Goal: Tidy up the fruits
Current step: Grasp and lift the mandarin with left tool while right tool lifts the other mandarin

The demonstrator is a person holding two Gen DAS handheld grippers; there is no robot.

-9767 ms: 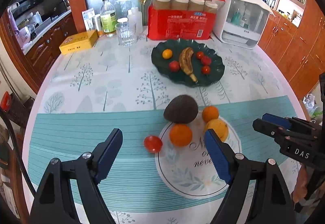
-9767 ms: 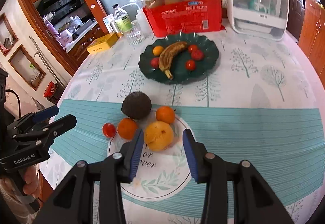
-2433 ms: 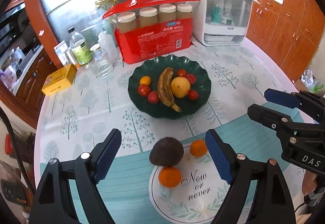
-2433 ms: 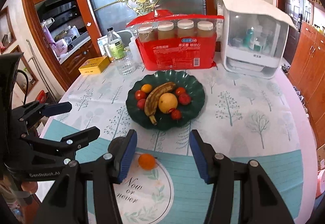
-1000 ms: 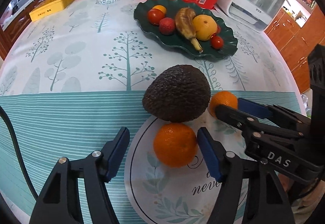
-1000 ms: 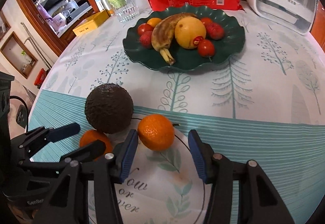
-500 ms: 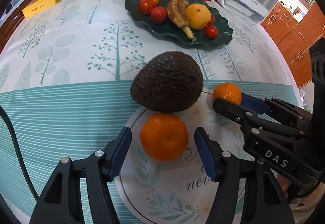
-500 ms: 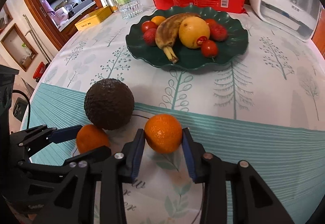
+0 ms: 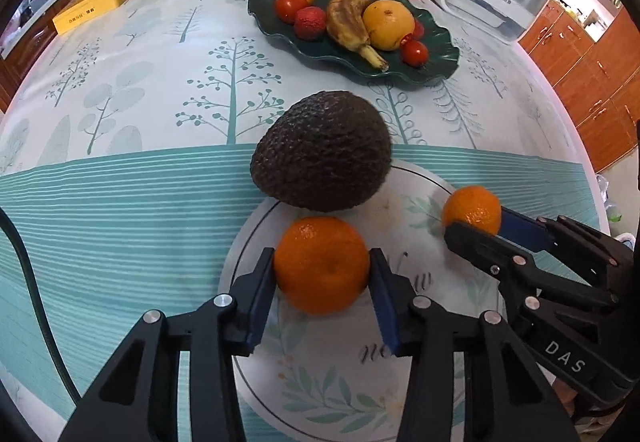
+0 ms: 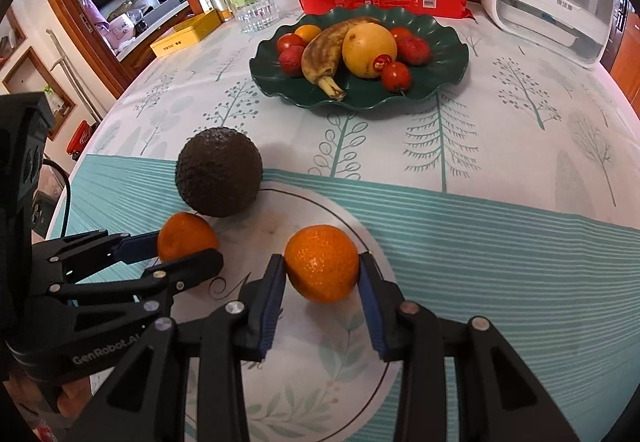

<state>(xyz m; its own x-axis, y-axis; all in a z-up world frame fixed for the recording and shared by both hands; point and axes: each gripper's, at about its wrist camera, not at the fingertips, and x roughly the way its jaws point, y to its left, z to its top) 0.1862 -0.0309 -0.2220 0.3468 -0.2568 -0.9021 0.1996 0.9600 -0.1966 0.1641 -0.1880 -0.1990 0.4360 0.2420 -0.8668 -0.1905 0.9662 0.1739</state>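
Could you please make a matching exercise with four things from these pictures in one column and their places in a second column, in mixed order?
Things:
1. avocado
2. banana
3. left gripper
4. yellow box

Places:
A. on the green plate
B. shut on an orange
C. near the table's far left edge
D. on the tablecloth, behind the orange

Pairs: 1-D, 2-A, 3-B, 4-C
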